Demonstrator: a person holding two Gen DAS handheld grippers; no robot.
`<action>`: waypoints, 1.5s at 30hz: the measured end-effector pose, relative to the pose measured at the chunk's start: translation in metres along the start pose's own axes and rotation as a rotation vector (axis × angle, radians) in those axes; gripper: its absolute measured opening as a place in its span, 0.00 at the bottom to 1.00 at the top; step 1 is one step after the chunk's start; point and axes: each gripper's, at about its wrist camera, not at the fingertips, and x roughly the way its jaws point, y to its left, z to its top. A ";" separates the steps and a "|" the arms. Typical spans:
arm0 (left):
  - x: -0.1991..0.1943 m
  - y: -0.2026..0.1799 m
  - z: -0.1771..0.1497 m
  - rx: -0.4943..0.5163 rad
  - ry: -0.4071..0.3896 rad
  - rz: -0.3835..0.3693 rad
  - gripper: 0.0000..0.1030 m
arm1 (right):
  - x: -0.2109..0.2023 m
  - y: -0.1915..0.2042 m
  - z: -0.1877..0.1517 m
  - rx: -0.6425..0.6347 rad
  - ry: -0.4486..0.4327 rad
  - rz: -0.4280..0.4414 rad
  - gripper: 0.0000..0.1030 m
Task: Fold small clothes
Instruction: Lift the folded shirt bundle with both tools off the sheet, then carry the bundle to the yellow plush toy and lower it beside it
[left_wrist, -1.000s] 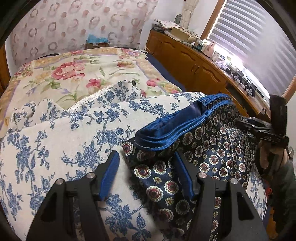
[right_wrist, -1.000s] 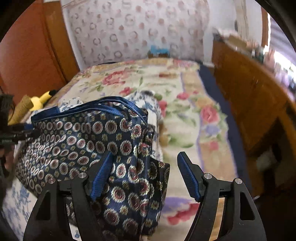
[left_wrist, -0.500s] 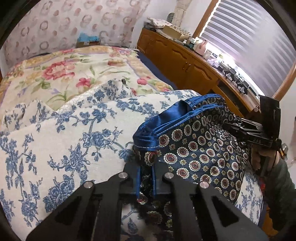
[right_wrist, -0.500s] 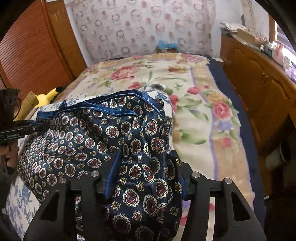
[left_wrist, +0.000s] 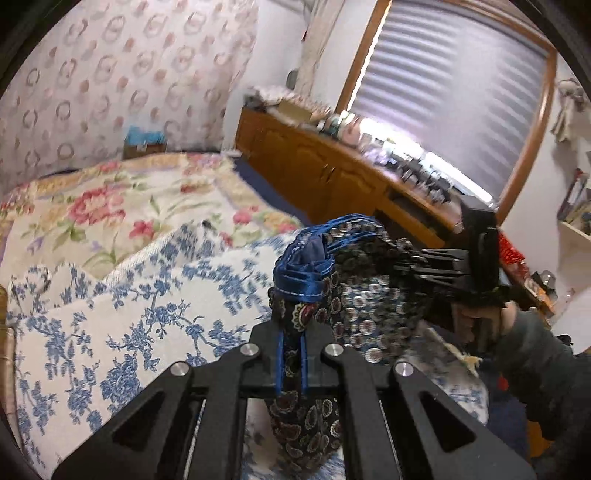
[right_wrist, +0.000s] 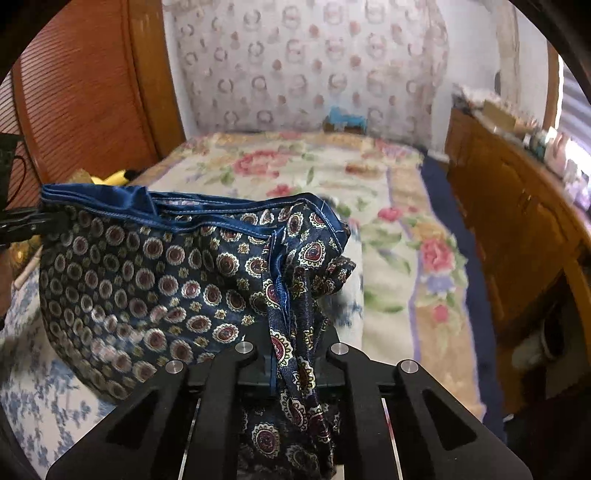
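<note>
The navy satin garment with round medallion print and a bright blue hem (left_wrist: 369, 295) hangs stretched between both claws above the bed's white cover with blue flowers (left_wrist: 122, 332). The left claw (left_wrist: 291, 365) is clenched on one bunched end. The right claw (right_wrist: 291, 365) is closing, its pads pinching the other end of the cloth.

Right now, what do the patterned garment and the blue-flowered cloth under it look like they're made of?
Patterned garment: likely satin or silk-like synthetic; the blue trim and medallions catch light with a sheen, and it drapes limply. Blue-flowered cloth: looks like matte woven cotton; no shine, and the print looks flat. Neither is certain from looks alone.
</note>
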 end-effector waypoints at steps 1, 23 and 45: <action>-0.010 -0.003 0.000 0.004 -0.017 -0.002 0.02 | -0.005 0.005 0.004 -0.010 -0.017 -0.004 0.07; -0.247 0.108 -0.071 -0.158 -0.289 0.368 0.03 | 0.009 0.229 0.133 -0.374 -0.243 0.263 0.07; -0.276 0.235 -0.169 -0.415 -0.251 0.631 0.08 | 0.182 0.456 0.208 -0.618 -0.112 0.334 0.23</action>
